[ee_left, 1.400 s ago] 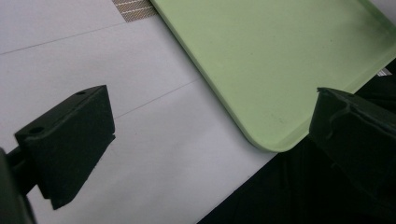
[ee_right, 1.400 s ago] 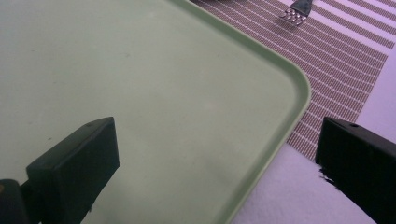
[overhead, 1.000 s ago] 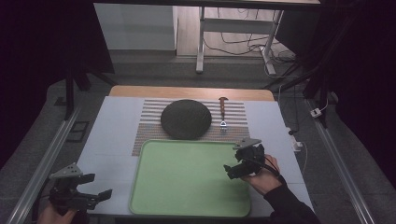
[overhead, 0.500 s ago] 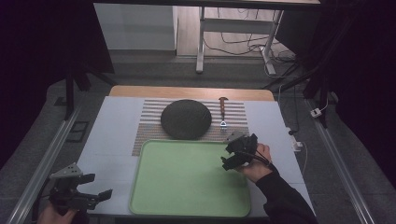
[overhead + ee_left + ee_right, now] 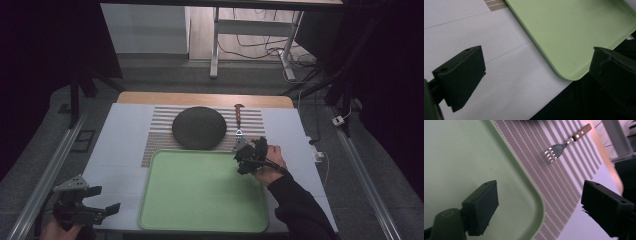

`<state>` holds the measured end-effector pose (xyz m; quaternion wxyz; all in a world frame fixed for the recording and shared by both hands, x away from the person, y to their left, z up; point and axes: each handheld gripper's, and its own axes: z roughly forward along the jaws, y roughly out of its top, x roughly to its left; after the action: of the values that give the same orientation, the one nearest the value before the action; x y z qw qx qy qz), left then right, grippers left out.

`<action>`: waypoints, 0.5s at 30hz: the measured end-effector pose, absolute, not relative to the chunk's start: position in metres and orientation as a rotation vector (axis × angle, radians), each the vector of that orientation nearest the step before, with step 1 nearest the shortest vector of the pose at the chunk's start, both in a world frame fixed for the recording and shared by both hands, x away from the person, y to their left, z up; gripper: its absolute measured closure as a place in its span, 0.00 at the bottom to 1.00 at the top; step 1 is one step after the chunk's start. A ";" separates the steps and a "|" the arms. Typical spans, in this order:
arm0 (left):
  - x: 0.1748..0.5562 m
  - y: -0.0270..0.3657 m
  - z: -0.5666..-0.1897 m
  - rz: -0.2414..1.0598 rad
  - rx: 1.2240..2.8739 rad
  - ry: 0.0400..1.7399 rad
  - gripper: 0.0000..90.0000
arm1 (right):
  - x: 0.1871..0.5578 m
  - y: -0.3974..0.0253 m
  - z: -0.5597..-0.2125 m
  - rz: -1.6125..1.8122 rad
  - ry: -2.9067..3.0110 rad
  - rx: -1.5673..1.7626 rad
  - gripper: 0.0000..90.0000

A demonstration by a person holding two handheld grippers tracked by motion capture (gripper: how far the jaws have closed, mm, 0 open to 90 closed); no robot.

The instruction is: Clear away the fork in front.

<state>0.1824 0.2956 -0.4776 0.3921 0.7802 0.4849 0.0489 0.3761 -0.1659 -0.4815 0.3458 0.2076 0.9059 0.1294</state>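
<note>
A green tray (image 5: 200,195) lies near the table's front edge. Behind it, a dark round plate (image 5: 199,127) rests on a striped placemat (image 5: 157,145). To the plate's right lies a fork (image 5: 238,121) with a wooden handle, tines toward me. My right gripper (image 5: 243,156) hovers open over the tray's far right corner, just short of the tines. In the right gripper view its jaws stand wide apart above the tray's corner (image 5: 461,157), with the fork (image 5: 564,145) ahead. My left gripper (image 5: 102,210) is open and empty near the tray's front left corner (image 5: 574,32).
The white table surface (image 5: 125,130) surrounds the placemat, with a wooden strip (image 5: 200,98) at the far edge. Metal rails (image 5: 50,170) run along both sides. Beyond the table are a desk frame (image 5: 215,45) and cables on the floor.
My right gripper has moved away from me and slightly left, from the tray's right edge up to its far right corner near the fork. The left gripper has stayed put.
</note>
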 end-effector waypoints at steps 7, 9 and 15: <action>0.182 0.296 -0.478 0.123 1.984 1.230 0.00 | 0.388 -0.158 -0.484 0.224 2.310 0.423 0.28; 0.182 0.295 -0.478 0.123 1.984 1.230 0.00 | 0.393 -0.156 -0.485 0.202 2.303 0.393 0.32; 0.183 0.295 -0.478 0.122 1.984 1.229 0.01 | 0.404 -0.149 -0.491 0.148 2.307 0.304 0.44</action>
<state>0.1826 0.2955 -0.4777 0.3913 0.7812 0.4840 0.0482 0.4038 -0.1486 -0.4909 0.3940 0.1200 0.9094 0.0584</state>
